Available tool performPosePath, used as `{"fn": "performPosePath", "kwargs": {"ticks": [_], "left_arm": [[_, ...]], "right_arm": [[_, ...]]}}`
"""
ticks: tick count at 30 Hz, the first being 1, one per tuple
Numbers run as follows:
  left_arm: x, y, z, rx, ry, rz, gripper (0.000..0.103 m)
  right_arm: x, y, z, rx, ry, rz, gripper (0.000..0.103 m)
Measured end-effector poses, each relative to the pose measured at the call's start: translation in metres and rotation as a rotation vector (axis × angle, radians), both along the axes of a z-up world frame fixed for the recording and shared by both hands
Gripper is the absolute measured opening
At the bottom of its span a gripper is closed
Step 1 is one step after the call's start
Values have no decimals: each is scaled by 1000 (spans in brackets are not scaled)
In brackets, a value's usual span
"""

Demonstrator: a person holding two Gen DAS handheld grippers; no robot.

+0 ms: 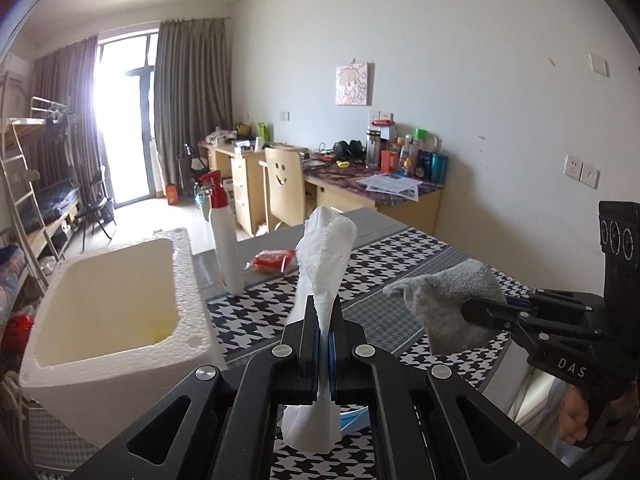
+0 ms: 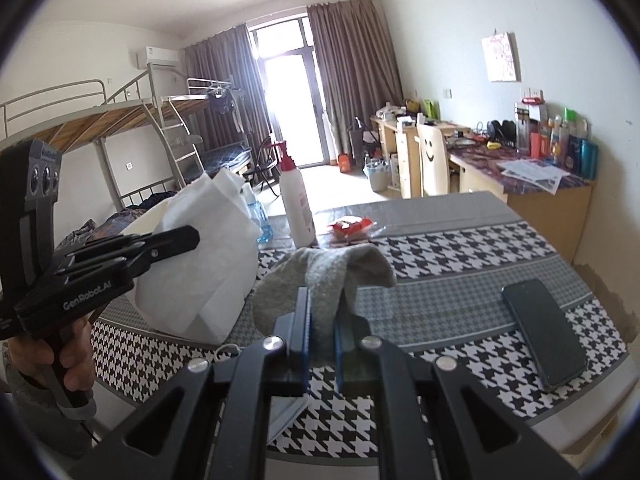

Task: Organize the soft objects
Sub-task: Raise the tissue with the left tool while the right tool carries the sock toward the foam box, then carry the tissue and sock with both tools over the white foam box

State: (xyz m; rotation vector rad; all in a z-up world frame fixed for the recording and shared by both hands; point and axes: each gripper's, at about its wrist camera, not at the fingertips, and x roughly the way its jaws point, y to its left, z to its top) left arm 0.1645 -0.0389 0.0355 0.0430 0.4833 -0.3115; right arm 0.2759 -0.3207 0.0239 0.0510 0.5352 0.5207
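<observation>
My left gripper (image 1: 323, 320) is shut on a white paper tissue (image 1: 326, 248), which stands up crumpled above the jaws and hangs out below them. In the right wrist view the same gripper (image 2: 192, 240) holds the tissue (image 2: 200, 272) in the air at the left. My right gripper (image 2: 322, 320) is shut on a grey sock (image 2: 324, 276), whose folds bulge out over the fingers. From the left wrist view, the right gripper (image 1: 468, 310) and the sock (image 1: 452, 304) are at the right, above the houndstooth tablecloth (image 1: 400, 256). Both soft things are lifted off the table.
An open white foam box (image 1: 112, 300) stands at the table's left. A white spray bottle (image 1: 224, 240) and a red packet (image 1: 272, 260) are at the far edge. A dark phone (image 2: 542, 332) lies at the right. A blue mask (image 1: 354, 420) lies below the left gripper.
</observation>
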Motion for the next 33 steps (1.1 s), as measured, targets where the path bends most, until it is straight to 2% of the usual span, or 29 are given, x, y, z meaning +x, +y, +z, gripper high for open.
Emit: {"fn": "performPosePath", "kwargs": {"ticks": [14, 33], "left_arm": [[-3, 17, 17, -28, -63, 45, 3], [0, 25, 28, -19, -108, 91, 3]], "right_arm": [[4, 10, 12, 16, -49, 21, 12], [15, 31, 29, 37, -104, 74, 12]]}}
